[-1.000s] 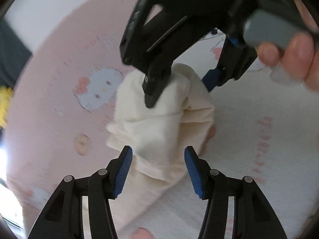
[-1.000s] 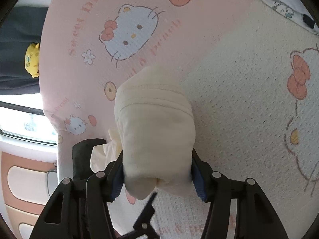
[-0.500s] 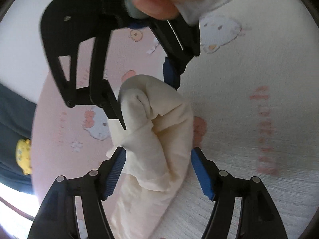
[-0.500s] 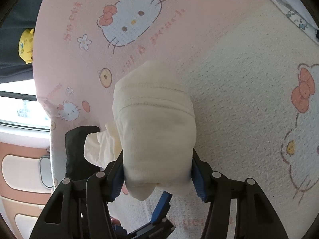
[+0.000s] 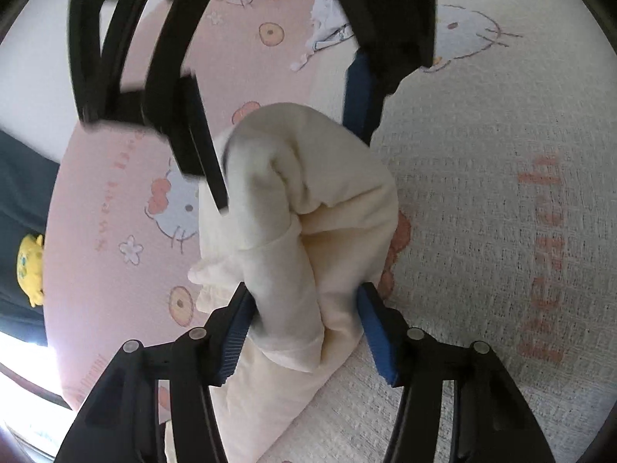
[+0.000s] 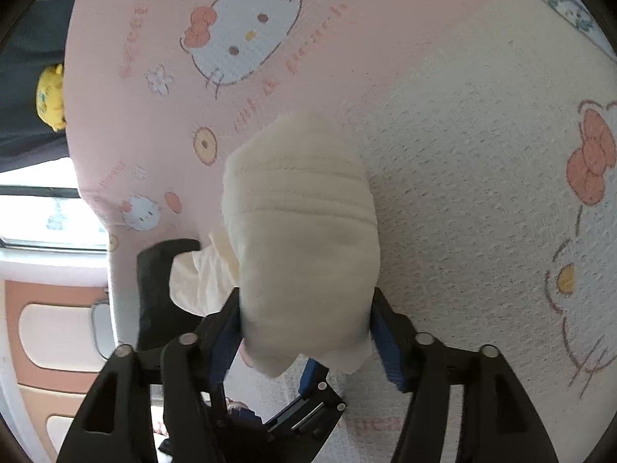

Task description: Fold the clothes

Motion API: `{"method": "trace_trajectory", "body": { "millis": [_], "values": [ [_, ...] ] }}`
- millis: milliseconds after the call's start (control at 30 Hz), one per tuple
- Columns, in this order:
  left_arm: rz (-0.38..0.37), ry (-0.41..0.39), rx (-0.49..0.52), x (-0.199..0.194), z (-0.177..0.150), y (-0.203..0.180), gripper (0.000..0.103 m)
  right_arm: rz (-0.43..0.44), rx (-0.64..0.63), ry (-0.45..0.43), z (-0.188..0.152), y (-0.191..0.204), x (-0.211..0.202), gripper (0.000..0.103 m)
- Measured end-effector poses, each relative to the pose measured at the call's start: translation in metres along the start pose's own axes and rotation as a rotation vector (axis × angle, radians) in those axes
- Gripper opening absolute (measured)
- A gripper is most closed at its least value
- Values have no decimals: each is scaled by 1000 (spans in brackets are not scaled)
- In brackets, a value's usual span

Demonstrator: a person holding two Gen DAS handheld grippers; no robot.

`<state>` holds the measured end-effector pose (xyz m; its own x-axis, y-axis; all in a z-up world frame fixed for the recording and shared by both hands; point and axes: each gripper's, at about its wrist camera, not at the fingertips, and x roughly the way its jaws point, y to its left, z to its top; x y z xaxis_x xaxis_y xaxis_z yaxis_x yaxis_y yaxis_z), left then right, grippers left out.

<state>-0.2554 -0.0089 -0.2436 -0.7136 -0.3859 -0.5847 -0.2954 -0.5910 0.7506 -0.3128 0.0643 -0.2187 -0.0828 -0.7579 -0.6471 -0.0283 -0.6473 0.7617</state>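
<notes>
A cream garment (image 5: 308, 231) is bunched into a thick roll above the Hello Kitty bedsheet (image 5: 501, 193). My left gripper (image 5: 304, 332) has its blue pads pressed against the lower end of the roll. My right gripper (image 6: 306, 328) is shut on the other end of the cream garment (image 6: 300, 239), which bulges out between its pads. In the left wrist view the right gripper (image 5: 285, 123) reaches down from the top and straddles the roll's far end. A loose flap (image 6: 196, 281) hangs out to the left.
The pink and white sheet (image 6: 482, 154) covers the bed. More pale clothing (image 5: 331, 27) lies at the far edge. A dark cloth with a yellow figure (image 6: 52, 96) and a window (image 6: 50, 216) are at the left, past the bed edge.
My left gripper has moved in and closed its pads onto the lower end of the roll. The right gripper has kept its hold and shifted little.
</notes>
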Motion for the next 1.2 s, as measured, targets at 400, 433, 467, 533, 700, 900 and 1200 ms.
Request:
{"method": "trace_trajectory", "body": {
  "millis": [400,433,467,533,700,900,1200],
  "values": [
    [-82,5,-103,9,-11,25,53,238,200,-114,3,-60,4,79],
    [-84,6,-103,9,-11,26,53,288,212,-129,3,-60,9,79],
    [-87,9,-104,9,-11,28,53,313,207,-130,4,-58,11,78],
    [-95,16,-113,9,-11,34,53,296,203,-136,5,-48,19,71],
    [-159,37,-213,2,-12,66,53,295,185,-166,3,-24,15,64],
    [-229,81,-320,3,-26,81,53,243,55,-146,0,14,15,64],
    [-384,122,-556,-6,-45,110,53,232,78,-147,2,9,18,63]
  ]
}}
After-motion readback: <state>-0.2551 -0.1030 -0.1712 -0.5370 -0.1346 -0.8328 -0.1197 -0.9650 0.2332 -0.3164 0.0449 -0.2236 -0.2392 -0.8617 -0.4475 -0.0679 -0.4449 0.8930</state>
